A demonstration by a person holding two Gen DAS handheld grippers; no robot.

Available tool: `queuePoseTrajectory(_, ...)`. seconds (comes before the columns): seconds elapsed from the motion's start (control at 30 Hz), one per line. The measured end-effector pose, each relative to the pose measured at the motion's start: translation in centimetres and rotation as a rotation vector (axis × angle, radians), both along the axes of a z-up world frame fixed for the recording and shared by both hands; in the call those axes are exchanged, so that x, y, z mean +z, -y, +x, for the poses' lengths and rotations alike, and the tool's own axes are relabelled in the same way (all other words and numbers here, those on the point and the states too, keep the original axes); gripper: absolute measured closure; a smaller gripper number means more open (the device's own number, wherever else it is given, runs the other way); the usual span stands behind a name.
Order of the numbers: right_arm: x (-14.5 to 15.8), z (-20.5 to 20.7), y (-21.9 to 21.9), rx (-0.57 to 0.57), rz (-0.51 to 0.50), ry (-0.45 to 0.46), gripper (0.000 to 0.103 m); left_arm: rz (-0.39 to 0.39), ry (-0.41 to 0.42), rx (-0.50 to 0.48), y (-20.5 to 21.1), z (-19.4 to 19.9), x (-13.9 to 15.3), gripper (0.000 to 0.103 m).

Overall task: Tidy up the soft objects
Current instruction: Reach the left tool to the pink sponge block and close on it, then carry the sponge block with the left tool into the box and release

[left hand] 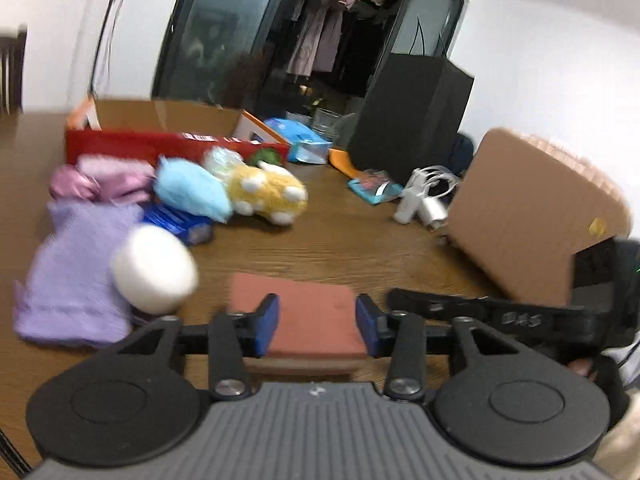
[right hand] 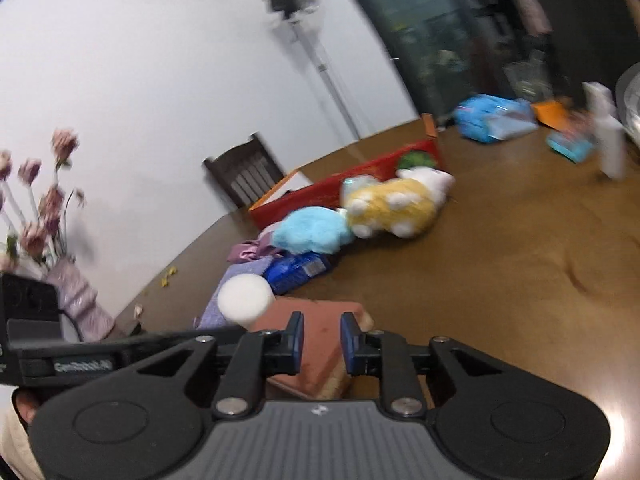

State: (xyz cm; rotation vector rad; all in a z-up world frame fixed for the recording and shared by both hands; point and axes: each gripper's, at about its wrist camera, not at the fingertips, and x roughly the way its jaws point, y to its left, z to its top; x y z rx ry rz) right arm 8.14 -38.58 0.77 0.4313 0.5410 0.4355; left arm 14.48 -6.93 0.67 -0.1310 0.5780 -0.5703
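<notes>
Both grippers' fingers (left hand: 267, 322) straddle reddish-brown pad (left hand: 312, 316) w/ edges between.

A wide bare stretch of wooden tabletop (left hand: 352, 236) lies open ahead, between a soft-goods pile at left — purple knit (left hand: 76, 276), white roll (left hand: 154, 268), blue plush (left hand: 192, 190), yellow plush (left hand: 266, 194) backed by a red box (left hand: 160, 146) — and a tilted cardboard box (left hand: 532, 216) with white chargers (left hand: 424, 200) at right. A terracotta cushion (left hand: 316, 312) blocks the near edge.
</notes>
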Motion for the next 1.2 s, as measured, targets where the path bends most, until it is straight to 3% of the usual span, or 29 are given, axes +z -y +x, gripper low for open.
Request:
queuePoseTrajectory(0.13,-0.4,0.0,-0.3,-0.022,0.015,-0.005,0.07,0.067,-0.041,0.084,-0.1,1.7,-1.0,0.056)
queuePoseTrajectory(0.2,-0.3,0.4,-0.6,-0.026,0.013,0.002,0.065,0.062,-0.07,0.126,-0.6,2.8,-1.5,0.056)
queuePoseTrajectory(0.4,-1.8,2.1,-1.8,-0.052,0.034,-0.048,0.063,-0.092,-0.252,0.081,-1.6,5.5,-2.9,0.057)
queuePoseTrajectory(0.43,-2.0,2.3,-2.0,-0.058,0.034,-0.054,0.063,-0.094,-0.245,0.067,-1.4,5.6,-2.8,0.066)
queuePoseTrajectory(0.57,-1.6,2.7,-2.5,-0.056,-0.003,-0.041,0.071,-0.069,-0.175,0.076,-1.0,5.3,-1.6,0.066)
queuePoseTrajectory(0.73,2.0,5.0,-2.1,-0.058,-0.02,0.059,0.071,-0.124,-0.093,0.068,-1.0,6.9,1.9,0.066)
queuePoseTrajectory(0.87,6.9,9.9,-2.7,-0.008,-0.078,0.149,0.071,-0.171,-0.047,0.075,-2.0,11.7,6.0,0.067)
queuePoseTrajectory(1.0,11.3,18.1,-4.1,0.055,-0.11,0.202,0.071,-0.211,-0.029,0.129,-3.6,18.5,9.7,0.067)
queuePoseTrajectory(1.1,13.2,25.0,-6.0,0.093,-0.105,0.178,0.073,-0.225,-0.052,0.195,-5.0,24.6,11.1,0.067)
queuePoseTrajectory(1.2,13.7,32.8,-8.4,0.119,-0.105,0.129,0.073,-0.227,-0.121,0.267,-6.4,31.4,10.6,0.068)
